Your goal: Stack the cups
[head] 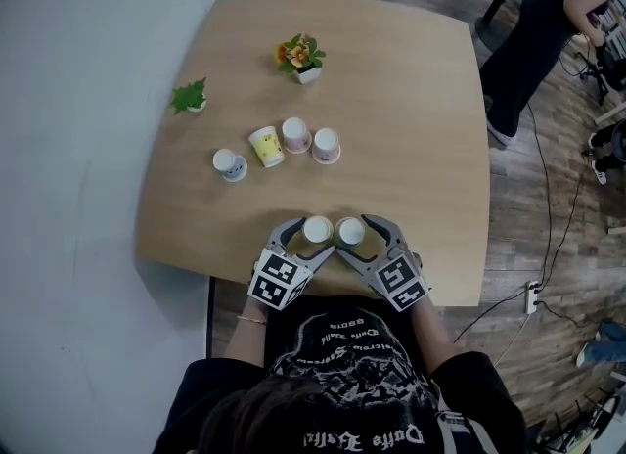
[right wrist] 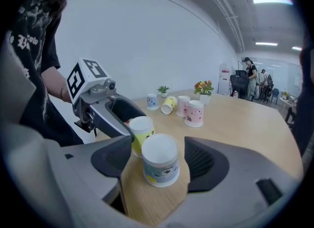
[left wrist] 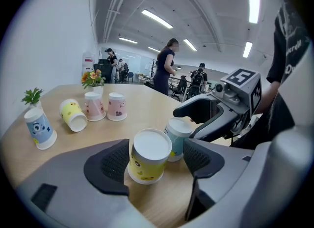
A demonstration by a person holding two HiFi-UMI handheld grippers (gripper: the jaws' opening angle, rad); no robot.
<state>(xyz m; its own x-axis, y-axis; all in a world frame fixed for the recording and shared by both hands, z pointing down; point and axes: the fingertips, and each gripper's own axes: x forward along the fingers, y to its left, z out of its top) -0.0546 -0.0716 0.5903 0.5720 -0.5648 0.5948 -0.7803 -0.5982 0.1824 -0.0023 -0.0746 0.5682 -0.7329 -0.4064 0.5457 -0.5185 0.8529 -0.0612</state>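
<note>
The yellow cup and the pale blue cup stand upside down, side by side, at the near edge of the table. My left gripper has its jaws wide around the yellow one, and my right gripper around the blue one. I see the pads clear of both.
</note>
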